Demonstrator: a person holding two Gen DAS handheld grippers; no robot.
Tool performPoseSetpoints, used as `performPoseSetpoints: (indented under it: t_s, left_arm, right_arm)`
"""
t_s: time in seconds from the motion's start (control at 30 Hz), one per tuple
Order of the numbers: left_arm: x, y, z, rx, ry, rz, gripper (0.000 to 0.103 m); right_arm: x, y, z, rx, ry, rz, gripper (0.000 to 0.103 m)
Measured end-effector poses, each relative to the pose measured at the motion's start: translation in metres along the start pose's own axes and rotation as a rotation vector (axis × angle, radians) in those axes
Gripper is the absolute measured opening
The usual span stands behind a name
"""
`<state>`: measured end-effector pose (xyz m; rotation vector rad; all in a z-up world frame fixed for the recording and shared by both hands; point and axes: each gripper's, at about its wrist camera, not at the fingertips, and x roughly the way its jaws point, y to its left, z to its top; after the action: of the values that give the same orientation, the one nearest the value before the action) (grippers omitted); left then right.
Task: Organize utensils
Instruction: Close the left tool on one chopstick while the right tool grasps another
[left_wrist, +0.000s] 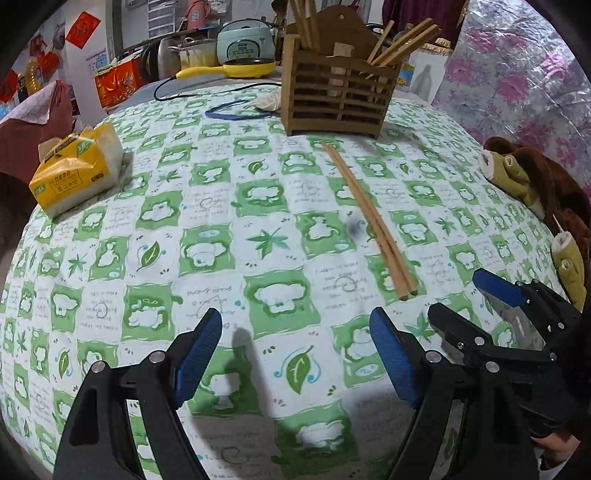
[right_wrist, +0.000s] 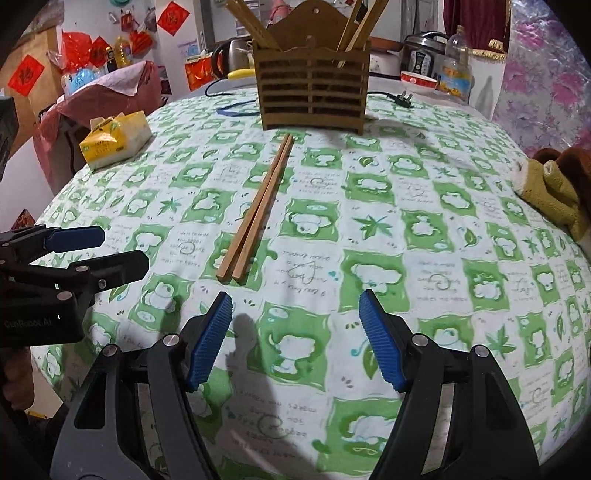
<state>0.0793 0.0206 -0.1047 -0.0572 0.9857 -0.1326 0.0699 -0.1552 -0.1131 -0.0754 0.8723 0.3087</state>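
Left wrist view
left gripper (left_wrist: 295, 354): jaws spread wide, nothing between the blue pads (left_wrist: 197, 356); it hangs over the cloth at 6 o'clock.
chopsticks (left_wrist: 369, 218): a pair lying side by side on the cloth, running from just before the holder toward 5 o'clock; thick ends near the gripper's right pad, apart from it.
holder (left_wrist: 334, 88): slatted wooden box at 12 o'clock, upright, more sticks standing in its compartments.
right gripper (left_wrist: 476, 306): at 4 o'clock, jaws parted, empty, just right of the pair's near ends.
tissue pack (left_wrist: 75, 170): yellow, at 9 o'clock near the table edge.
cloth (left_wrist: 147, 295): green-and-white check, covering the table.
plush toy (left_wrist: 535, 177): brown, at 3 o'clock on the edge.

Right wrist view
right gripper (right_wrist: 295, 341): jaws spread, nothing held, over the cloth (right_wrist: 443, 277) at 6 o'clock.
chopsticks (right_wrist: 258, 210): from the holder's foot down toward 7 o'clock; near ends just above the left pad, not touching.
holder (right_wrist: 314, 88): 12 o'clock, upright.
left gripper (right_wrist: 110, 253): at 9 o'clock, jaws apart, empty, left of the pair.
tissue pack (right_wrist: 114, 138): at 10 o'clock.
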Motion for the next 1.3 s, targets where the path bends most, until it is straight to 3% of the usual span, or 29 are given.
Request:
performPoseSetpoints:
  t_s: [0.5, 0.67, 0.7, 0.73, 0.9, 1.1, 1.3]
  left_arm:
    - [0.006, 0.005, 0.000, -0.006, 0.015, 0.005, 0.081]
    - [0.005, 0.006, 0.001, -0.010, 0.019, 0.000, 0.081]
    - [0.005, 0.006, 0.001, -0.011, 0.019, 0.000, 0.081]
    - [0.005, 0.006, 0.002, -0.011, 0.019, 0.000, 0.081]
    - [0.001, -0.005, 0.003, 0.018, 0.011, -0.010, 0.081]
    - [0.004, -0.035, 0.008, 0.078, 0.009, -0.042, 0.081]
    - [0.024, -0.060, 0.015, 0.091, 0.027, -0.011, 0.081]
  right_arm:
    - [0.020, 0.013, 0.016, -0.038, 0.036, -0.036, 0.067]
    - [0.023, 0.013, 0.021, -0.032, 0.033, 0.008, 0.038]
    - [0.022, 0.013, 0.022, -0.033, 0.032, 0.020, 0.027]
    - [0.022, 0.012, 0.022, -0.034, 0.032, 0.027, 0.009]
    - [0.011, -0.007, 0.018, 0.028, 0.018, 0.065, 0.007]
    - [-0.007, -0.046, 0.011, 0.107, 0.000, 0.042, 0.006]
    - [-0.005, -0.054, 0.001, 0.128, 0.009, 0.046, 0.006]
